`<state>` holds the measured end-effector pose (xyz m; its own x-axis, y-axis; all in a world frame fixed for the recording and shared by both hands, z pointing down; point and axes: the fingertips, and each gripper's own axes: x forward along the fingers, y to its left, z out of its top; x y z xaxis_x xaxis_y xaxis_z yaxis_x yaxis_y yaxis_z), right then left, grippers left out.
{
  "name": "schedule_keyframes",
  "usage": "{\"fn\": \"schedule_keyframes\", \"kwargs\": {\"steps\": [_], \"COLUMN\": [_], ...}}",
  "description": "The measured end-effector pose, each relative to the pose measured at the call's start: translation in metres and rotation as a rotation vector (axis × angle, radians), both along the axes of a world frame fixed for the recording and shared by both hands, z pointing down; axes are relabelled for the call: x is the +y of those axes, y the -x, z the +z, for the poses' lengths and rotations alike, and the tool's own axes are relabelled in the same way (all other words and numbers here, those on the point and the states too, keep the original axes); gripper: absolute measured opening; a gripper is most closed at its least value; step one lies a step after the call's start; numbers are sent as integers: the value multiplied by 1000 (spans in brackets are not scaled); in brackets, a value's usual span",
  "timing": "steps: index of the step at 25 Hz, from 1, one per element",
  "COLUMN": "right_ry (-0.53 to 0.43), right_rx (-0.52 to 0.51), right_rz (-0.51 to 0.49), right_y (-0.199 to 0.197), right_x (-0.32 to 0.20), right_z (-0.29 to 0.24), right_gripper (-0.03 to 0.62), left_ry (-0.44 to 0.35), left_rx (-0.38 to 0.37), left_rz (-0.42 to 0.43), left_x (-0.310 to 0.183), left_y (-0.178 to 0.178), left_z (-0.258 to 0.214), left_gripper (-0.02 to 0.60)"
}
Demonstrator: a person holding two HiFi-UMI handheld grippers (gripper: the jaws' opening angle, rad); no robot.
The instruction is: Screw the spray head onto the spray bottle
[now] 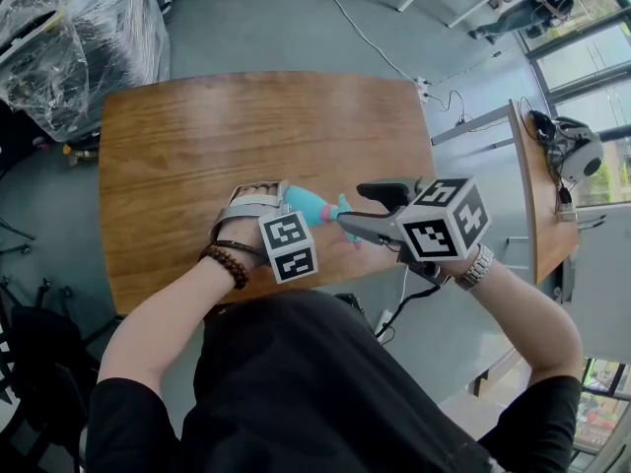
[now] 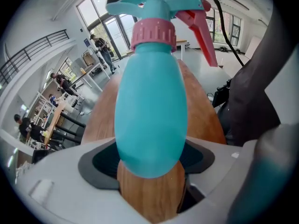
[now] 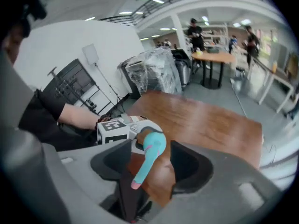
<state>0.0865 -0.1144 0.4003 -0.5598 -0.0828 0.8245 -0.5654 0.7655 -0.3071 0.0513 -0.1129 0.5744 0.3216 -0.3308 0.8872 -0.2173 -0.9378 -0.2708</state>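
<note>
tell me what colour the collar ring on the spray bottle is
Pink collar ring, above the teal bottle; it shows best in the left gripper view.

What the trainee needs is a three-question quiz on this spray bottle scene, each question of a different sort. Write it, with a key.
1. True or false: the left gripper is clamped on the spray bottle.
2. Pick one: the collar under the spray head is A) pink, B) black, C) yellow.
3. Fill in: the jaws of the right gripper stand ____.
Key: 1 true; 2 A; 3 open.
</note>
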Motion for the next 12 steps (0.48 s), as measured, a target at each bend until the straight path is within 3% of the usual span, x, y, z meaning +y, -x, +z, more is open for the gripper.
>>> {"fn": "schedule_keyframes", "kwargs": {"steps": [4, 9, 12], "right_ry": [-310, -761, -975], "right_rx": [48, 447, 567], "right_rz": [-370, -1014, -1343], "right_y": [10, -14, -18], "right_x": [5, 25, 43], "right_z": [-36, -28, -1], "right_gripper": [242, 242, 242], "left_ry": [39, 82, 118], "left_rx": [18, 22, 33], "left_rz": [38, 88, 146], "left_x": [3, 8, 16], "left_y": [2, 5, 2], "left_z": [4, 7, 5], "left_gripper": [402, 402, 402]}}
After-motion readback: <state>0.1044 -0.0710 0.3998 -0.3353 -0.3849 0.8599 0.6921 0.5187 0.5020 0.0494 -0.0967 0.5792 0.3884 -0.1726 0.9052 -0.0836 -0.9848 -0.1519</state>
